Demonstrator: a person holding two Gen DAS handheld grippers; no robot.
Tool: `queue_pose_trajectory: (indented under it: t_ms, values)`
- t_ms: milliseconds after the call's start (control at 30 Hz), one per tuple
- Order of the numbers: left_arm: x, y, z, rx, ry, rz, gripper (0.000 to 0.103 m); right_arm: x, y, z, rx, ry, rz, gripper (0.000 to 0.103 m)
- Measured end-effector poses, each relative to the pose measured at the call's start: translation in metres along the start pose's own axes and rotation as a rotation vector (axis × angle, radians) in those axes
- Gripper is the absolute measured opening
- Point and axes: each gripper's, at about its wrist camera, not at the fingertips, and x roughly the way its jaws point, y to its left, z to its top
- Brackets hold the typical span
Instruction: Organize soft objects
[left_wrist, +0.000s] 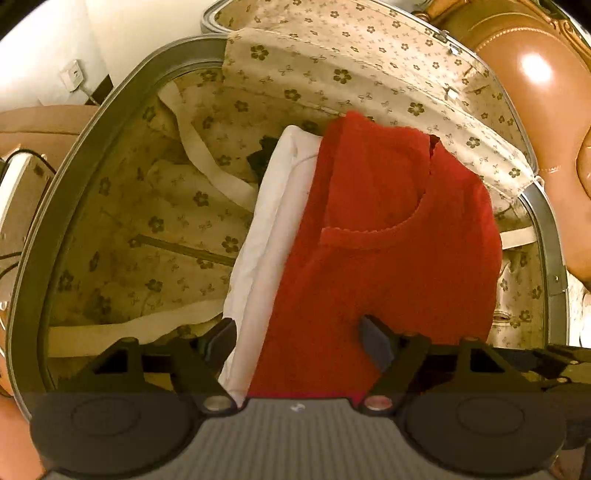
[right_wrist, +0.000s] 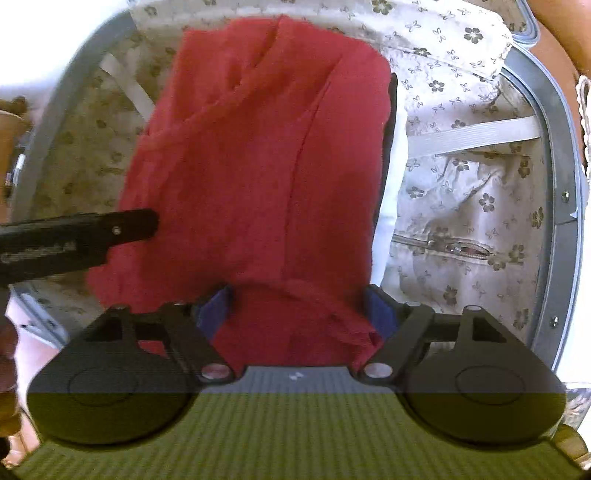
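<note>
A folded red sweater (left_wrist: 388, 236) lies in the open suitcase (left_wrist: 48, 229) on top of a folded white garment (left_wrist: 273, 221). My left gripper (left_wrist: 299, 338) points down over their near end. It is open, with its left fingertip by the white garment's edge and its right one on the red knit. In the right wrist view the red sweater (right_wrist: 258, 147) fills the middle. My right gripper (right_wrist: 299, 308) is shut on a bunched fold of its near end, red cloth touching both blue pads (right_wrist: 216, 308). The left gripper's black finger (right_wrist: 125, 225) reaches the sweater from the left.
The suitcase has a grey rim (right_wrist: 554, 177) and floral lining with white elastic straps (right_wrist: 472, 136) and a zip pocket (right_wrist: 454, 249). A loose floral divider flap (left_wrist: 369, 70) hangs at the far side. A brown padded headboard (left_wrist: 535, 92) stands behind, and a wall socket (left_wrist: 74, 74) at far left.
</note>
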Motion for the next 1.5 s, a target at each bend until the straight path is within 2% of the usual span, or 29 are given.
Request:
queue_pose_trajectory:
  t_ms: [233, 467, 600, 867, 1033, 1300, 1500]
  values:
    - [-0.010, 0.002, 0.006, 0.031, -0.006, -0.015, 0.078, -0.014, -0.002, 0.001, 0.031, -0.003, -0.009, 0.088]
    - [-0.022, 0.005, 0.034, 0.042, -0.032, -0.051, 0.077, -0.045, -0.034, 0.025, 0.176, -0.120, 0.049, 0.088]
    - [-0.034, -0.009, 0.058, 0.069, -0.038, -0.009, 0.080, -0.060, -0.050, 0.042, 0.244, -0.163, 0.029, 0.088]
    - [-0.061, -0.035, 0.108, 0.114, -0.058, 0.049, 0.088, -0.081, -0.035, 0.070, 0.284, -0.200, -0.016, 0.088]
    - [-0.068, -0.049, 0.130, 0.151, -0.079, 0.123, 0.100, -0.090, -0.024, 0.083, 0.288, -0.220, -0.035, 0.088]
    - [-0.065, -0.055, 0.143, 0.148, -0.067, 0.211, 0.102, -0.096, -0.010, 0.098, 0.256, -0.231, -0.079, 0.088]
    - [-0.063, -0.059, 0.143, 0.171, -0.078, 0.229, 0.102, -0.094, -0.011, 0.101, 0.273, -0.231, -0.079, 0.088]
